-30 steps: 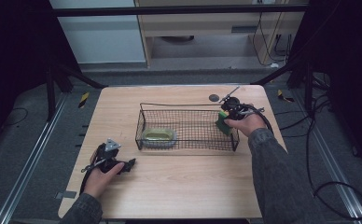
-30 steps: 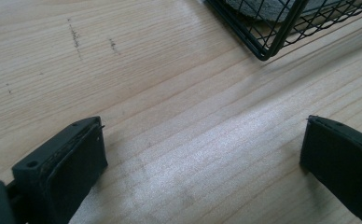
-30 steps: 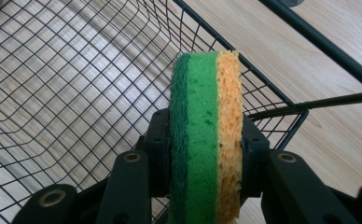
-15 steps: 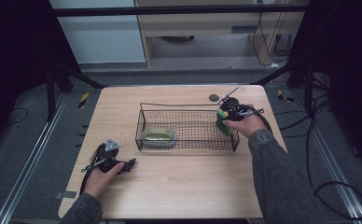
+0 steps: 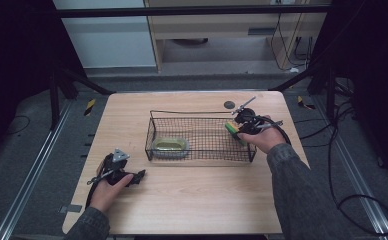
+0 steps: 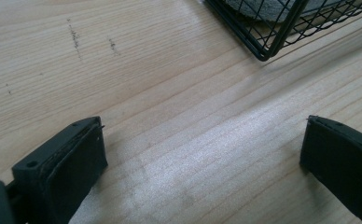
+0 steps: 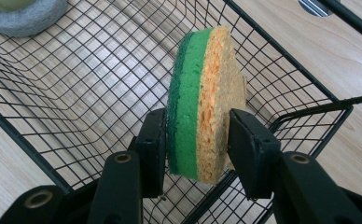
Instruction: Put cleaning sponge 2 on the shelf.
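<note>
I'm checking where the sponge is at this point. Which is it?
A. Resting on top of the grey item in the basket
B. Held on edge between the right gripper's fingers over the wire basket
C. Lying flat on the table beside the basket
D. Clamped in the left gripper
B: in the right gripper view the sponge stands on edge between the right gripper fingers, with the wire basket beneath it.

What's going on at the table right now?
A person works with two hand-held tongs. The right tongs grip a green and tan sponge on edge over the right end of the black wire basket; their jaws have just been closing on it. Another sponge already lies at the basket's left end. The left tongs rest open on the wooden table, holding nothing.
</note>
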The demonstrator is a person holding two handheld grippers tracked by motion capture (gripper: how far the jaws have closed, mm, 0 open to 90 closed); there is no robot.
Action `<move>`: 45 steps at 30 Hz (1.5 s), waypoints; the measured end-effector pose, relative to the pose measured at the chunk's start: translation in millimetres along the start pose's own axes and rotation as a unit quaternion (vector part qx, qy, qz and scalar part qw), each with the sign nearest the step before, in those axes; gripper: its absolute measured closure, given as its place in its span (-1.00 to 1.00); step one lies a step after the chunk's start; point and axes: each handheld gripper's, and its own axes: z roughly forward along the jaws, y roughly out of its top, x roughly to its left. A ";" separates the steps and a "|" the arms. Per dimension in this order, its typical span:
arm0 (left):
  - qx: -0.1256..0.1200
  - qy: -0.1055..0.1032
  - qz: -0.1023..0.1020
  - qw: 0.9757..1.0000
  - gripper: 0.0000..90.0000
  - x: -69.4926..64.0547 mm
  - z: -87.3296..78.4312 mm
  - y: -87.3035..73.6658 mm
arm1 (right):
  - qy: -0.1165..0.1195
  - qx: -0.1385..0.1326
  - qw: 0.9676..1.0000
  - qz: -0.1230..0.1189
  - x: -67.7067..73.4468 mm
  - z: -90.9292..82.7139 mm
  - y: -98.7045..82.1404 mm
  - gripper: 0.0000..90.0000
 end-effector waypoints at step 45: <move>0.000 0.000 0.000 1.000 -1.00 0.1 0.2 0.1 | -0.027 -0.105 0.989 0.099 -17.6 -48.2 -39.5 -0.80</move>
